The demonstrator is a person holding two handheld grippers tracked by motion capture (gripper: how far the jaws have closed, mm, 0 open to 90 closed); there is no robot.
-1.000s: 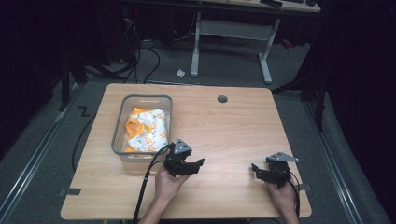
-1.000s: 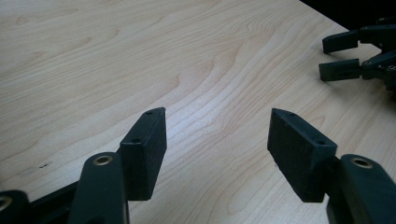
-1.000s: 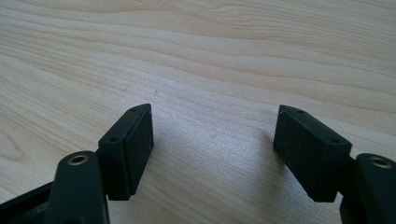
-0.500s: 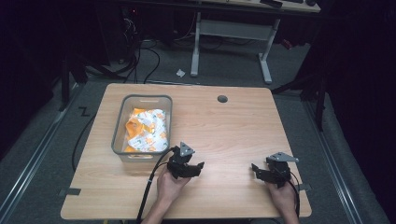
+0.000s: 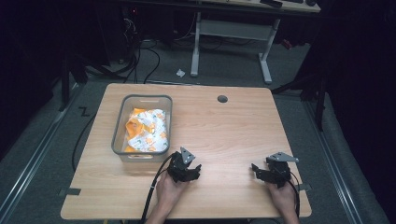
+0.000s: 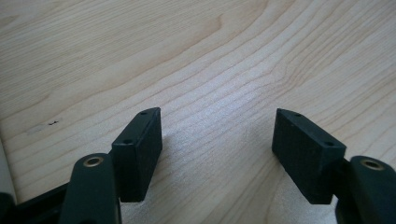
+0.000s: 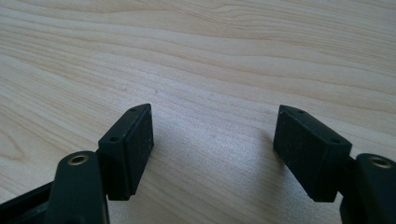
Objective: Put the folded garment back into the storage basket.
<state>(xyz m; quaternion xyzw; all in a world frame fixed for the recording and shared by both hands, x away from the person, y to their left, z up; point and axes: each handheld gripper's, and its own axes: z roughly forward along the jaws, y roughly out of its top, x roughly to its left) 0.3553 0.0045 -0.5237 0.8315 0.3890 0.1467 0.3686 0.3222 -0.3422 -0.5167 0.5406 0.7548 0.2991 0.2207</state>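
i have both grippers low over the wooden table [image 5: 233, 121] near its front edge. left gripper [image 5: 192, 171] sits just right of the clear bin [image 5: 120, 140], jaws spread wide, nothing between them. right gripper [image 5: 258, 171] is well apart toward the right side, jaws wide too, empty. orange-and-white packets [image 5: 145, 130] lie inside the bin.

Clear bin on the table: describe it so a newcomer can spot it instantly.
Start at the light wooden table and look to its left half. There sits a clear, grey-rimmed rectangular bin, just beyond the left gripper. It is the table's one container, holding crumpled white and orange fabric.
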